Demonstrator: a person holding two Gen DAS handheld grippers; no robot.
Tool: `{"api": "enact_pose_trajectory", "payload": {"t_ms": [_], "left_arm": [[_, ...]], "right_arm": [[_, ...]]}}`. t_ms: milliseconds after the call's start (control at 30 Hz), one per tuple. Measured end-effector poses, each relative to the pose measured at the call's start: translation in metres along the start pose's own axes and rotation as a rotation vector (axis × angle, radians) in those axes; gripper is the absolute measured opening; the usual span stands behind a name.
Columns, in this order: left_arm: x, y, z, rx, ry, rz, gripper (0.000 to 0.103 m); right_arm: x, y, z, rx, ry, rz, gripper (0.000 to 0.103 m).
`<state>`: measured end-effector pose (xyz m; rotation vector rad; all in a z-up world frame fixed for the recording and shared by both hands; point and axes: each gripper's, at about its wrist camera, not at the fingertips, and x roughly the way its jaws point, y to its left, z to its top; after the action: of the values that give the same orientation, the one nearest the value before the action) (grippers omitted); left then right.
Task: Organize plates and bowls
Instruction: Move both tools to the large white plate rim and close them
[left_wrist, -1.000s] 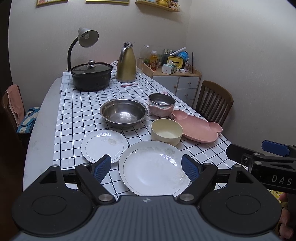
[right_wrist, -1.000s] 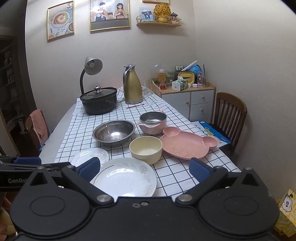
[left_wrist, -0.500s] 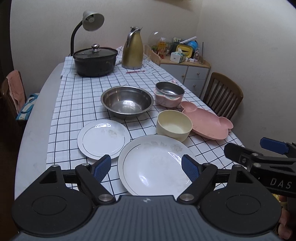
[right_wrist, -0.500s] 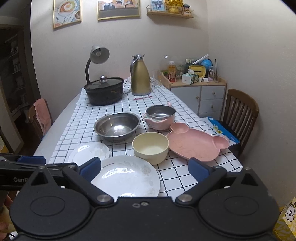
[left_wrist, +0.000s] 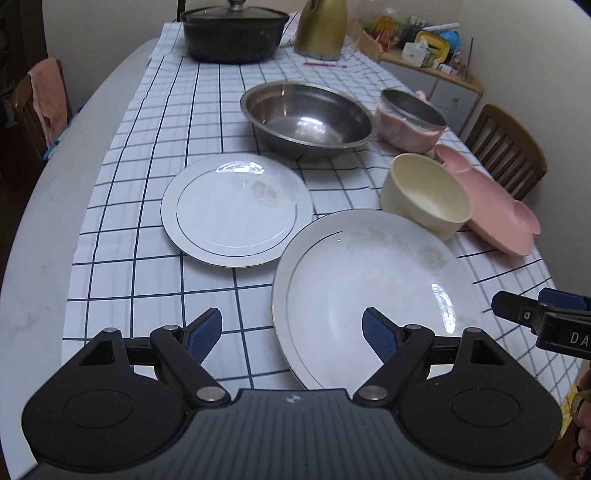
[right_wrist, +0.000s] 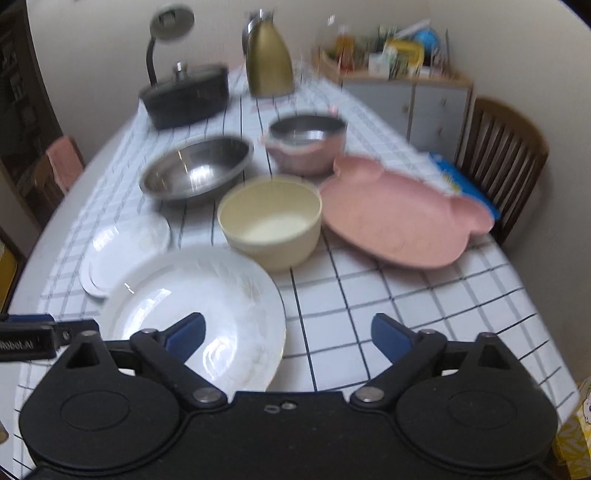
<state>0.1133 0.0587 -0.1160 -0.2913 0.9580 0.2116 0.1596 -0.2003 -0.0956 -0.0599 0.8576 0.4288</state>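
On the checked cloth lie a small white plate (left_wrist: 236, 208) (right_wrist: 125, 247) and a large white plate (left_wrist: 373, 291) (right_wrist: 192, 299). Behind them stand a cream bowl (left_wrist: 426, 195) (right_wrist: 271, 219), a steel bowl (left_wrist: 308, 118) (right_wrist: 197, 171), a pink-sided steel bowl (left_wrist: 410, 118) (right_wrist: 306, 147) and a pink bear-shaped plate (left_wrist: 487, 203) (right_wrist: 399, 214). My left gripper (left_wrist: 291, 336) is open and empty above the large plate's near left rim. My right gripper (right_wrist: 288, 338) is open and empty above that plate's near right rim.
A black lidded pot (left_wrist: 232, 31) (right_wrist: 186, 94), a gold jug (left_wrist: 321, 27) (right_wrist: 267, 61) and a lamp (right_wrist: 166, 33) stand at the far end. A wooden chair (right_wrist: 502, 162) and a cabinet (right_wrist: 410, 99) are on the right; another chair (left_wrist: 40, 99) is on the left.
Both grippers have moved forward and tilted down toward the plates. The right wrist view is now blurred by motion. Both jaws stay open.
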Motion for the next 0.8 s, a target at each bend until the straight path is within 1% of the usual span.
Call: {"api": "enact_pose_trajectory", "payload": {"t_ms": [33, 100, 167, 200, 233, 300, 367, 433, 500, 533, 567, 600, 633, 667, 733, 800], "left_arm": [[0.006, 0.001, 0.001, -0.007, 0.013, 0.011, 0.083], [0.014, 0.003, 0.001, -0.019, 0.018, 0.02, 0.082], [0.021, 0.003, 0.002, -0.026, 0.03, 0.015, 0.082], [0.024, 0.004, 0.002, -0.033, 0.039, 0.013, 0.08], [0.028, 0.005, 0.002, -0.044, 0.048, 0.006, 0.078], [0.036, 0.008, 0.003, -0.068, 0.072, -0.002, 0.069], [0.041, 0.011, 0.004, -0.092, 0.093, -0.012, 0.065], [0.043, 0.013, 0.004, -0.109, 0.102, -0.015, 0.063], [0.045, 0.014, 0.004, -0.125, 0.112, -0.027, 0.055], [0.046, 0.015, 0.004, -0.134, 0.117, -0.032, 0.053], [0.047, 0.016, 0.004, -0.142, 0.12, -0.035, 0.047], [0.047, 0.016, 0.004, -0.147, 0.122, -0.039, 0.045], [0.047, 0.015, 0.004, -0.148, 0.12, -0.044, 0.043], [0.048, 0.015, 0.005, -0.148, 0.12, -0.052, 0.039], [0.049, 0.014, 0.006, -0.152, 0.123, -0.064, 0.036], [0.05, 0.014, 0.006, -0.154, 0.127, -0.066, 0.027]], "right_arm": [[0.008, -0.002, 0.0, -0.003, 0.02, 0.007, 0.094], [0.02, -0.003, -0.001, -0.004, 0.06, 0.013, 0.084], [0.032, -0.004, 0.0, -0.002, 0.092, 0.03, 0.082], [0.036, -0.006, 0.0, 0.0, 0.108, 0.035, 0.08], [0.04, -0.006, 0.001, -0.003, 0.119, 0.048, 0.079], [0.047, -0.006, 0.002, 0.0, 0.139, 0.056, 0.073], [0.052, -0.007, 0.003, 0.004, 0.157, 0.067, 0.07], [0.058, -0.01, 0.007, 0.01, 0.168, 0.072, 0.062], [0.061, -0.012, 0.009, 0.023, 0.176, 0.096, 0.052], [0.061, -0.013, 0.009, 0.029, 0.175, 0.109, 0.05], [0.061, -0.014, 0.009, 0.032, 0.176, 0.116, 0.045], [0.063, -0.014, 0.011, 0.032, 0.18, 0.12, 0.041], [0.064, -0.014, 0.011, 0.032, 0.183, 0.125, 0.039], [0.065, -0.014, 0.011, 0.032, 0.184, 0.128, 0.037], [0.065, -0.014, 0.012, 0.031, 0.183, 0.134, 0.032], [0.066, -0.014, 0.013, 0.029, 0.186, 0.142, 0.026]]}}
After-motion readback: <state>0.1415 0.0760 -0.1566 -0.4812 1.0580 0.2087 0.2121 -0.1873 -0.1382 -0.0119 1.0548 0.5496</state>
